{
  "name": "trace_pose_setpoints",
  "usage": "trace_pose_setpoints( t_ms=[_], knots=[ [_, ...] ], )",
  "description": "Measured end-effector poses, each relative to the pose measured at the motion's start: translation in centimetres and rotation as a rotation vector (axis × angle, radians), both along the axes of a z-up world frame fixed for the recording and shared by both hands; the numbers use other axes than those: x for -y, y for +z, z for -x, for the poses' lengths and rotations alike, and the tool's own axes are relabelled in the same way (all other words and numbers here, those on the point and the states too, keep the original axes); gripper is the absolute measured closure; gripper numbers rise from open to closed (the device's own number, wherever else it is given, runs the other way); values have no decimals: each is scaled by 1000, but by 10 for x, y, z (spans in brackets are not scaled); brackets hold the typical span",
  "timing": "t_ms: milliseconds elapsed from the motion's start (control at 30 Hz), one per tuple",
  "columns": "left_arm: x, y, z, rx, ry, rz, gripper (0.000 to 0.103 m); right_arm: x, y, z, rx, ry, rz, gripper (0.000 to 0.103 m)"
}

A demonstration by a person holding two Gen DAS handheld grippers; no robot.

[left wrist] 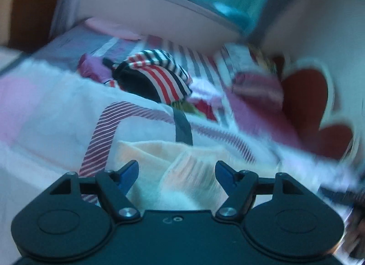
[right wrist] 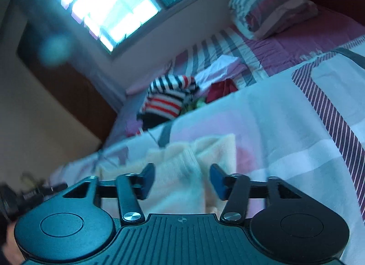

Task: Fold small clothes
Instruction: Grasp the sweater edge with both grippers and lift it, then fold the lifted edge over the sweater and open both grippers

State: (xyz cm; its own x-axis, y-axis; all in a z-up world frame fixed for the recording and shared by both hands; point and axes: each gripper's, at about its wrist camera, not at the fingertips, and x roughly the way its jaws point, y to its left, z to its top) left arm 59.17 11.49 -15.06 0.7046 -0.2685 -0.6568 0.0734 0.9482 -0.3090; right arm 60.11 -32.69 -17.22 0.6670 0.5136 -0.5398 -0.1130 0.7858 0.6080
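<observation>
Cream garment (left wrist: 159, 157) lies bunched on the bed's white patterned sheet (left wrist: 57, 110), directly under both grippers. Left gripper (left wrist: 176, 169): fingers (left wrist: 129, 171) spread, a raised fold of the cloth sits between them, pads not pressing it. Right gripper (right wrist: 182, 180): fingers (right wrist: 217, 180) spread too, cloth ridge between, no pinch. Striped clothes pile (left wrist: 159, 75) sits farther back on the bed, well apart. Left view blurred.

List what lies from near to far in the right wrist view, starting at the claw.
right claw with jaws apart → cream garment → white bedspread → striped clothes pile → pillow → window
</observation>
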Motion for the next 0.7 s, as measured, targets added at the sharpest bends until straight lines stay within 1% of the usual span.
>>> trace_pose_setpoints(
  t_ms=[67,100,133,167,200,233,267,333,367,400,467,533,600,633,700],
  knots=[
    [13,-4,-5,-30,-54,-107,39,-8,-3,-3,-12,34,55,55],
    [20,-6,-5,-32,-73,-155,46,-12,-4,-4,-11,45,86,58],
    [24,-7,-4,-19,-92,-186,51,-19,-7,-6,-5,55,108,65],
    [28,-7,-3,-7,-108,-208,60,-26,-10,-7,1,68,124,74],
    [31,-8,-1,1,-125,-225,67,-31,-10,-7,3,84,151,91],
    [32,-9,0,8,-136,-240,81,-36,-12,-5,6,97,186,99],
    [33,-8,2,21,-140,-254,99,-41,-11,-4,18,111,222,100],
    [31,-3,10,79,-131,-252,101,-49,-11,1,62,137,279,101],
    [29,0,15,130,-121,-252,101,-51,-10,4,93,139,299,101],
    [28,4,20,171,-114,-247,101,-51,-7,8,127,131,305,101],
    [23,9,26,230,-93,-235,101,-48,-4,10,183,107,281,101],
    [21,11,29,267,-60,-237,101,-47,-3,11,221,82,286,101],
    [21,11,22,270,-31,-227,101,-47,-4,6,234,56,286,101],
    [23,10,18,252,-25,-221,101,-48,-6,3,229,50,282,101],
    [29,3,5,191,-15,-251,101,-50,-14,-6,196,44,287,101]
  ],
)
